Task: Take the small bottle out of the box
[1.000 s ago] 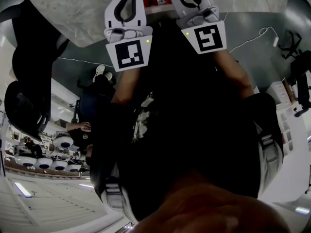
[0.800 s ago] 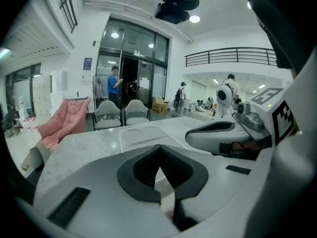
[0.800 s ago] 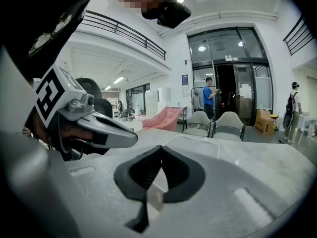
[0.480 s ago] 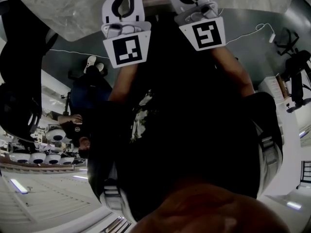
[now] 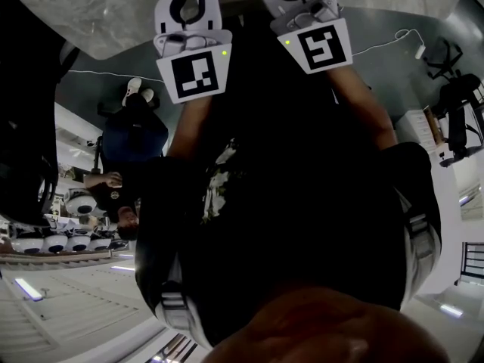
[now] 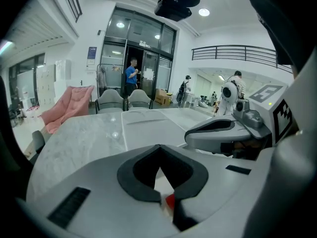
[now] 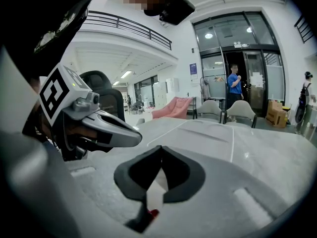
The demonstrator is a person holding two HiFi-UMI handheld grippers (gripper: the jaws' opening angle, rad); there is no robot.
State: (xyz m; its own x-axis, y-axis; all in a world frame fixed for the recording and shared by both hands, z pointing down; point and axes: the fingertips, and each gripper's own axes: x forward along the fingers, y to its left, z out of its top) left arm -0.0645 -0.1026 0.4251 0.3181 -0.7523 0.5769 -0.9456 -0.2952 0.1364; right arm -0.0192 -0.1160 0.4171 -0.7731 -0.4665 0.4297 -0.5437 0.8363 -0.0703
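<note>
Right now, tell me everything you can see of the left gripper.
The left gripper has a pale grey, plastic-looking shell, with black pads lining its two jaws. The jaws are shut, tips meeting, with nothing between them. A cube bearing a black-and-white square marker sits at its rear, and a small green light is lit at one corner. It points out over the pale marble table.

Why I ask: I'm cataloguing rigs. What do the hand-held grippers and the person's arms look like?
The left hand-held gripper and right hand-held gripper match: pale grey shells, jaws lined with black pads that frame a loop. Each carries a white cube printed with a black square marker and a small green light. The person wears a dark top.
</note>
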